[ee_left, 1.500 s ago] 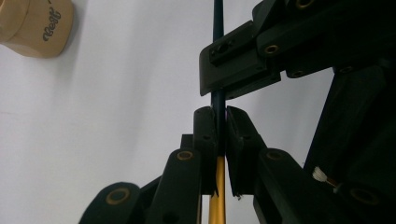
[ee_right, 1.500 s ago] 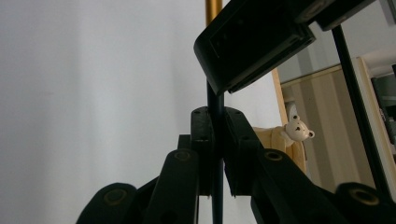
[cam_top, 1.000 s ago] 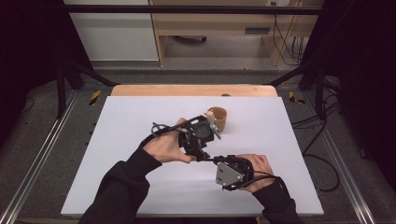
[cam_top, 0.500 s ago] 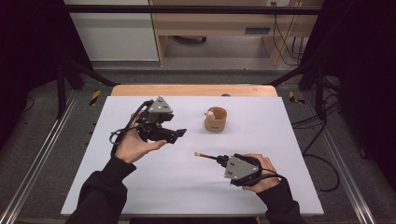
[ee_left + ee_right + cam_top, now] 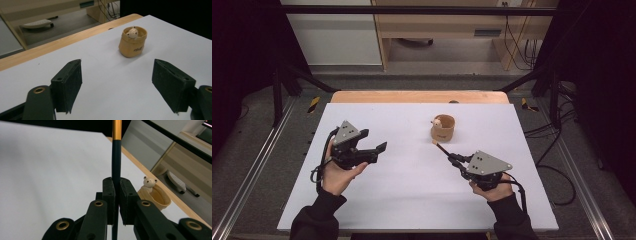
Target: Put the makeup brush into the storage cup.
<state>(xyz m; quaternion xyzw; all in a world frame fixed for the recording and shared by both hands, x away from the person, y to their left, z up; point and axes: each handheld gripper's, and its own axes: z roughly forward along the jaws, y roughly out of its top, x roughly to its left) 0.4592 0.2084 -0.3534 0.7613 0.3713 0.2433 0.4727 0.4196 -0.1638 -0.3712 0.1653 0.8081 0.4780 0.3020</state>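
Note:
A small tan cup (image 5: 443, 131) with a little white bear figure (image 5: 438, 120) in it stands right of the table's middle. My right gripper (image 5: 454, 159) is shut on a thin dark stick (image 5: 443, 150) with a gold end, whose tip points at the foot of the cup. In the right gripper view the pads (image 5: 110, 195) press on the stick (image 5: 116, 157), and the cup (image 5: 156, 198) stands just beyond to the right. My left gripper (image 5: 378, 152) is over the left half of the table. Its jaws have just been opening, with nothing between them. Ahead of the left gripper (image 5: 120, 85) stands the cup (image 5: 132, 42).
A white sheet (image 5: 412, 195) covers the table, and a wooden edge (image 5: 417, 96) runs along its far side. Metal rails (image 5: 252, 170) flank the table. Beyond it are wooden furniture (image 5: 437, 30) and cables (image 5: 517, 45) on the floor.
My left gripper has drawn away to the left from the right gripper and opened its jaws. The stick stays in the right gripper, which has edged towards the cup.

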